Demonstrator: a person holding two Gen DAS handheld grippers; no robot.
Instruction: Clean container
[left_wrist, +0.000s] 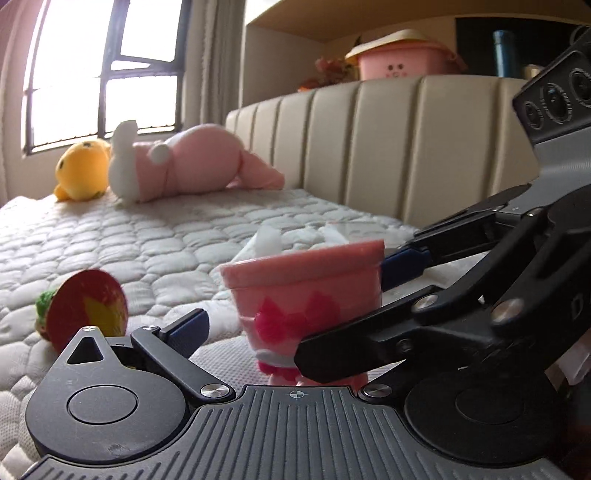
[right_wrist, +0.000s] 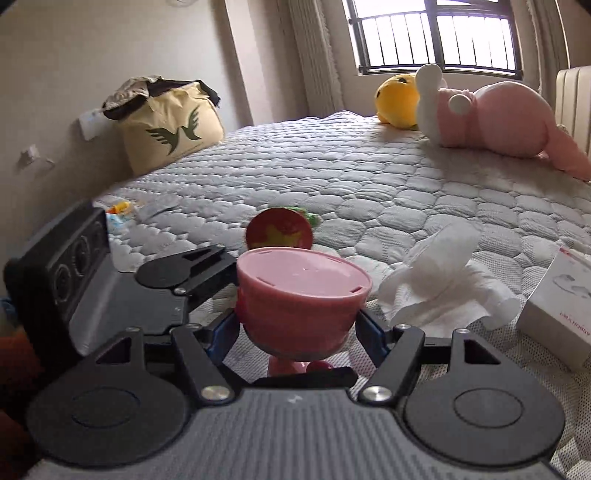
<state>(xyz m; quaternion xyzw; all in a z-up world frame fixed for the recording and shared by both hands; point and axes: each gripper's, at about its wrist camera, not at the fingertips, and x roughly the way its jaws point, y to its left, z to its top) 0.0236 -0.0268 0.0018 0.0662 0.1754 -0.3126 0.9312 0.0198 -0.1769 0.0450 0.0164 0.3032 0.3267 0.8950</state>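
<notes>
One smooth pink tapered cup (right_wrist: 303, 295), quilted mattress (right_wrist: 332, 177).

Smooth pink plastic container (right_wrist: 301, 295), quilted cloth mattress (right_wrist: 332, 173)

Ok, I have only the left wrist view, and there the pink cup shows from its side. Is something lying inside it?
Observer: The right wrist view looks down into the pink cup. Only its pink inside shows, with no loose thing in it.
Operator: Are both pads of the right gripper at the cup?
Observer: Yes. The right gripper has one blue pad on each side of the cup's lower body.
Operator: Behind the cup I see only a white tip. What is it?
Observer: A crumpled white tissue. It lies on the mattress to the right of the cup, and nothing holds it.
</notes>
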